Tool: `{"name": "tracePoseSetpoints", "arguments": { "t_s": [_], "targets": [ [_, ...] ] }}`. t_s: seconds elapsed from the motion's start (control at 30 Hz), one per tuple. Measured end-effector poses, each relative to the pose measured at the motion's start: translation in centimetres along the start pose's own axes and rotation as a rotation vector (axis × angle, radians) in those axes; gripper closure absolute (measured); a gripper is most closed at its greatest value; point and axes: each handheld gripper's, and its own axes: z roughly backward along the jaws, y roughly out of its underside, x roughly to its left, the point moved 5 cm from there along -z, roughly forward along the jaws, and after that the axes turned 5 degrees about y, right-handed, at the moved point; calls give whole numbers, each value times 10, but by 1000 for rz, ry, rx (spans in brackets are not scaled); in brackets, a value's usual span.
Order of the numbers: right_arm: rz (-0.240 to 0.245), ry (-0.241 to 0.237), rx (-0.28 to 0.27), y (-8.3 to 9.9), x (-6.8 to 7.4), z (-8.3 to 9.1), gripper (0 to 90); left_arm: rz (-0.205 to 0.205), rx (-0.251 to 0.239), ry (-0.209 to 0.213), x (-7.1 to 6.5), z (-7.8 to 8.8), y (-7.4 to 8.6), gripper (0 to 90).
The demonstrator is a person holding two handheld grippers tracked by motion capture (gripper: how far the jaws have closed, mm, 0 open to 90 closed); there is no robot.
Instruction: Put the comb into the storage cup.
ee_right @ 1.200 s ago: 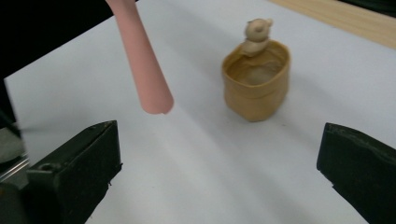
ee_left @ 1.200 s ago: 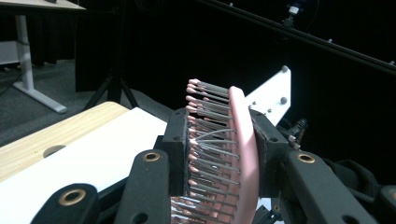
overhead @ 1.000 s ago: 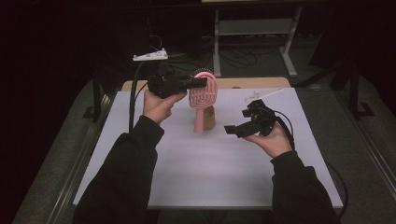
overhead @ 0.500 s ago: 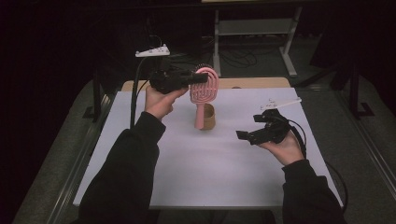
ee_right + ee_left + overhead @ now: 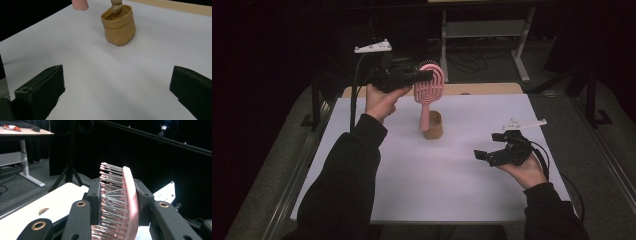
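Since the earlier frames the right tongs [image 5: 492,156] have travelled away from the brown pouch toward the near right of the counter and sit lower; the left tongs [image 5: 424,76] have lifted the pink hairbrush slightly, its handle end now just above the pouch mouth.

Room: dark throughout, with grey floor on both sides of the counter and a light-framed desk [image 5: 484,30] standing behind it (cables lie on the floor below that desk).

Counter [image 5: 447,200]: a white sheet covers most of the top; a strip of bare wood shows along the far edge.

Pink hairbrush [image 5: 430,87]: held in the air over the far middle of the counter. Its long axis is close to upright, oval head at the top, handle pointing down at the pouch. In the left gripper view the brush [image 5: 130,202] is seen edge-on, bristles facing that view's left.

Brown pouch [image 5: 432,125]: a small rolled-rim paper pouch standing upright on the white sheet, directly below the handle. In the right gripper view the pouch [image 5: 119,25] holds a tan rounded object that rises above the rim.

Left tongs: clenched on the brush head, one pad against the bristles and one against the back.

Right tongs: released, jaws wide apart, nothing between them, held level just above the sheet and pointing toward the pouch.
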Motion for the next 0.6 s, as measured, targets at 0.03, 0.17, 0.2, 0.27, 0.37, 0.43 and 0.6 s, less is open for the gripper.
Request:
{"name": "tracePoseSetpoints", "arguments": {
  "t_s": [0.03,0.17,0.2,0.27,0.37,0.43,0.6],
  "targets": [
    [-1,1,-2,2,-1,1,0,-2,-2,1,0,0,-1,644],
    [-2,7,-25,9,-2,5,0,-13,4,3,3,-1,-3,644],
    [0,6,-33,11,-2,6,0,-11,1,3,4,-1,-4,644],
    [5,10,-45,15,-1,8,0,-6,-7,3,6,-1,-6,644],
    [6,16,-61,20,-1,12,0,-7,-20,-1,8,-1,-9,644],
    [-1,23,-74,23,-3,14,0,-11,-31,5,9,0,-11,644],
    [-1,31,-92,32,-5,14,0,-25,-53,-3,14,3,-12,644]
  ]
}}
